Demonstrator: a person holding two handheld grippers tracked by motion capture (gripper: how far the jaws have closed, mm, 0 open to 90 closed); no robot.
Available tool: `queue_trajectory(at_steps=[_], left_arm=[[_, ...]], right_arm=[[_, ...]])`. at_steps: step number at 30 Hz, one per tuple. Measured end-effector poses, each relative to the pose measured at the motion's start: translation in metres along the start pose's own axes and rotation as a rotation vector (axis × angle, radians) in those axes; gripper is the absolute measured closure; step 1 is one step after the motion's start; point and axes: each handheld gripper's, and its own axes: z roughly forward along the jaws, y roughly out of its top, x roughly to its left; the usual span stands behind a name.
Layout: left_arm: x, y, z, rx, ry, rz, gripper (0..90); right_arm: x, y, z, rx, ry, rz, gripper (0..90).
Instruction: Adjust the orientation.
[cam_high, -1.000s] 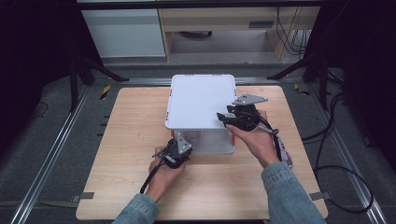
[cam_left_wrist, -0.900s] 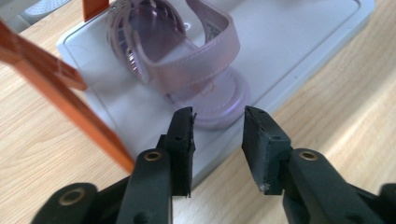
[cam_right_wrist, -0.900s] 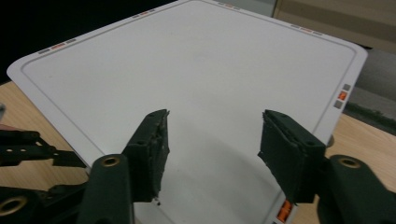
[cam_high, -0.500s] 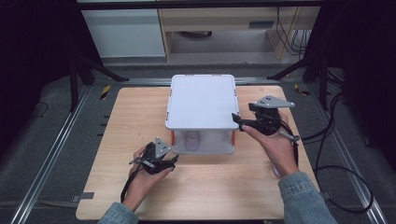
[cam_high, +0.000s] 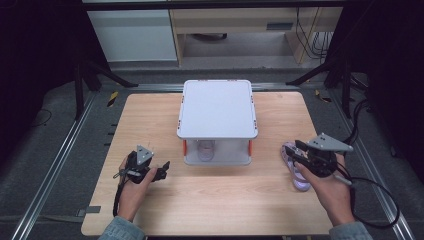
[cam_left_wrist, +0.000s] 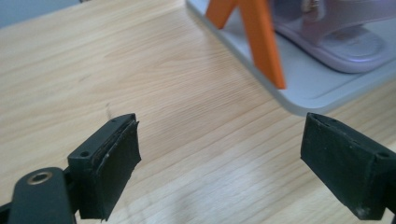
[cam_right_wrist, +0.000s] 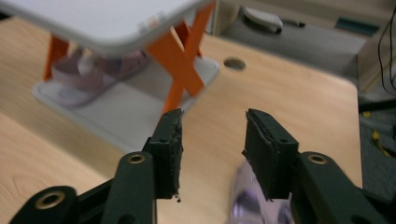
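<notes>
Showing orange legs (cam_right_wrist: 180, 56) up close, sandal (cam_right_wrist: 88, 70) beneath shelf (cam_high: 218, 107)

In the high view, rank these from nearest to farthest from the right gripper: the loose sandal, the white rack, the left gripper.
1. Loose sandal, just under the right gripper, at the table's right edge.
2. White rack, at the table's middle, to the gripper's left.
3. Left gripper, beyond the rack, on the left side.

I see one lilac sandal (cam_high: 298, 172) flat on the table's right side; its mate (cam_high: 206, 150) lies on the rack's (cam_high: 217, 107) lower shelf.
</notes>
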Motion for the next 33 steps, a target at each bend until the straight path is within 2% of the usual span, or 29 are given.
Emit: queue_trajectory(at_steps=[4, 9, 12, 18, 20, 22, 24, 26, 29, 31, 33], left_arm=[[0.006, -0.001, 0.001, 0.006, 0.015, -0.023, 10.8], [0.008, -0.002, 0.0, 0.004, 0.017, -0.037, 11.0], [0.008, -0.002, 0.0, 0.008, 0.015, -0.035, 11.4], [0.009, -0.002, 0.0, 0.007, 0.012, -0.04, 11.5], [0.009, -0.002, 0.001, 0.01, 0.012, -0.043, 11.5], [0.01, -0.003, 0.001, 0.011, 0.009, -0.047, 11.5], [0.01, -0.003, 0.001, 0.01, 0.008, -0.049, 11.5], [0.01, -0.003, 0.0, 0.009, 0.006, -0.05, 11.6], [0.009, -0.002, 0.001, 0.01, 0.006, -0.047, 12.0], [0.009, -0.002, 0.001, 0.013, 0.005, -0.045, 11.9], [0.009, -0.002, 0.0, 0.011, 0.007, -0.045, 12.0]], right_arm=[[-0.003, -0.034, 0.001, 0.06, -0.005, 0.019, 65.4], [-0.001, -0.06, 0.004, 0.118, -0.007, 0.016, 66.4], [0.0, -0.067, 0.008, 0.15, -0.011, 0.02, 62.9], [-0.001, -0.075, 0.03, 0.24, -0.047, 0.035, 59.3], [-0.003, -0.076, 0.037, 0.252, -0.054, 0.04, 63.8], [-0.006, -0.077, 0.043, 0.26, -0.051, 0.041, 75.8], [-0.008, -0.076, 0.042, 0.254, -0.053, 0.047, 82.6], [-0.009, -0.076, 0.036, 0.239, -0.061, 0.044, 85.0], [-0.001, -0.072, 0.019, 0.207, -0.011, 0.031, 84.9], [0.009, -0.068, 0.01, 0.182, 0.045, 0.011, 85.0], [0.027, -0.063, 0.002, 0.157, 0.105, -0.014, 85.4]])
